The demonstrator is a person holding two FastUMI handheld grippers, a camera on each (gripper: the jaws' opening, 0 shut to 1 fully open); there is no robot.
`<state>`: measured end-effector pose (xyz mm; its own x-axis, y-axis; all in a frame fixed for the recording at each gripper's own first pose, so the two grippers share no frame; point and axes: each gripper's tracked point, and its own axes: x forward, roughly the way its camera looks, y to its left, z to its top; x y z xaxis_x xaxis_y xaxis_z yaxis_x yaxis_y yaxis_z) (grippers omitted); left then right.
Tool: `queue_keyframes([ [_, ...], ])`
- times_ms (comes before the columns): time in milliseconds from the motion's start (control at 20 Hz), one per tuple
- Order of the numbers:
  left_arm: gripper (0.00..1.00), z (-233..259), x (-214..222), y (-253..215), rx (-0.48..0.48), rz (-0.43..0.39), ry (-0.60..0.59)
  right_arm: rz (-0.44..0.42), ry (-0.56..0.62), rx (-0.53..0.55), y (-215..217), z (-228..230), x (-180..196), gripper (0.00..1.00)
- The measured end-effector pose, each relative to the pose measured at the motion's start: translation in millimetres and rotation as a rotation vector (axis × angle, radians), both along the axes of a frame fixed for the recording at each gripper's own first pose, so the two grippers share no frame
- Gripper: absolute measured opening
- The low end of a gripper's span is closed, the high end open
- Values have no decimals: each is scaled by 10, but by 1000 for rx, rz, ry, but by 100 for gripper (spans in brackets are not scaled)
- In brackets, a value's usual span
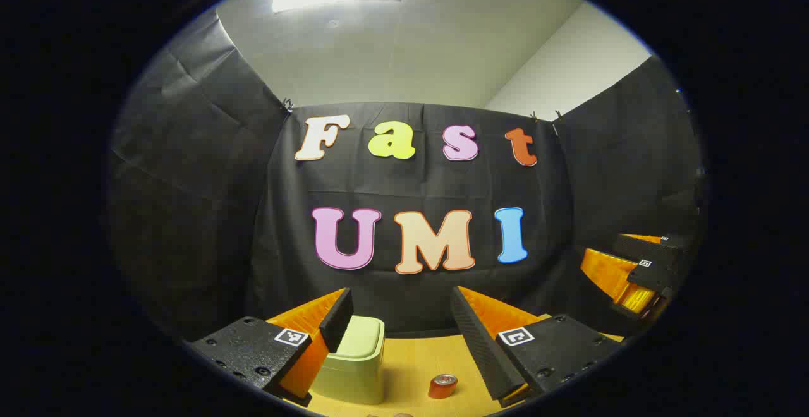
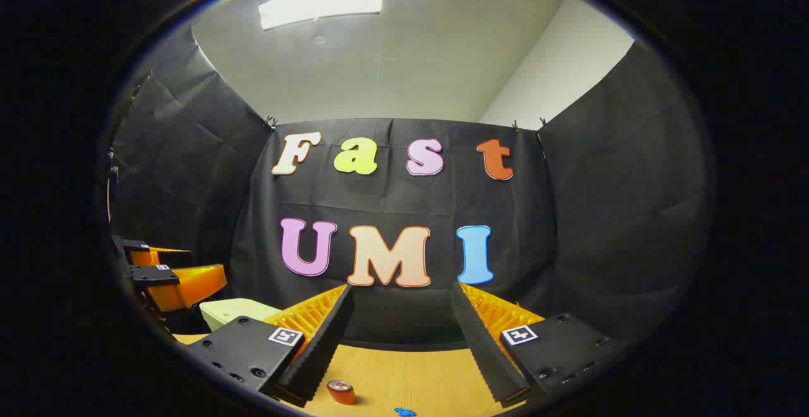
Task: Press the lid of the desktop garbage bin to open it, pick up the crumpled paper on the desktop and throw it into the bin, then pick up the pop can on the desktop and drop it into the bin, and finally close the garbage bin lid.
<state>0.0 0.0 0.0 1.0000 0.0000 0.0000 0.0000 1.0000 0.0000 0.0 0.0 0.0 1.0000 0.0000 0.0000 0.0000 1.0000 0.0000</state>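
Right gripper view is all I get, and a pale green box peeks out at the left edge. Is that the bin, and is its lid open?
Observer: It is the bin. The left gripper view shows its whole front, with the lid down.
Operator: Is the other gripper holding anything?
Observer: No. The left gripper is open with nothing between its fingers, above the table.
Operator: How near is the can to the bin?
Observer: The pop can lies on its side to the right of the bin in that view, apart from it.
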Motion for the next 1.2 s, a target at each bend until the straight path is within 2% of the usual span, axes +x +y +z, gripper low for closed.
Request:
queue_keyframes([
  [200, 92, -24, 54, 27, -32, 57, 4, 69, 14, -6, -19, -130, 136, 98],
  [350, 92, -87, 112, 61, 15, 85, 26, 114, 19, -9, -53, -217, 236, 98],
  [550, 92, 55, 177, 35, 23, 56, -19, 87, 18, 2, -31, -168, 318, 98],
  [650, 92, -80, 237, -28, 21, 19, 18, 56, 30, -4, 11, -174, 298, 98],
  [750, 92, -70, 276, 2, 28, -6, 5, 60, 28, -2, 148, -176, 292, 98],
  [900, 92, -69, 330, 101, 11, -6, 0, 77, 51, -26, 263, -249, 329, 98],
  [1050, 93, -113, 410, 298, 22, 25, 7, 56, 28, -22, 265, -153, 404, 100],
  [1200, 93, -81, 459, 463, 39, 42, -1, 51, 25, -15, 318, -161, 451, 98],
])
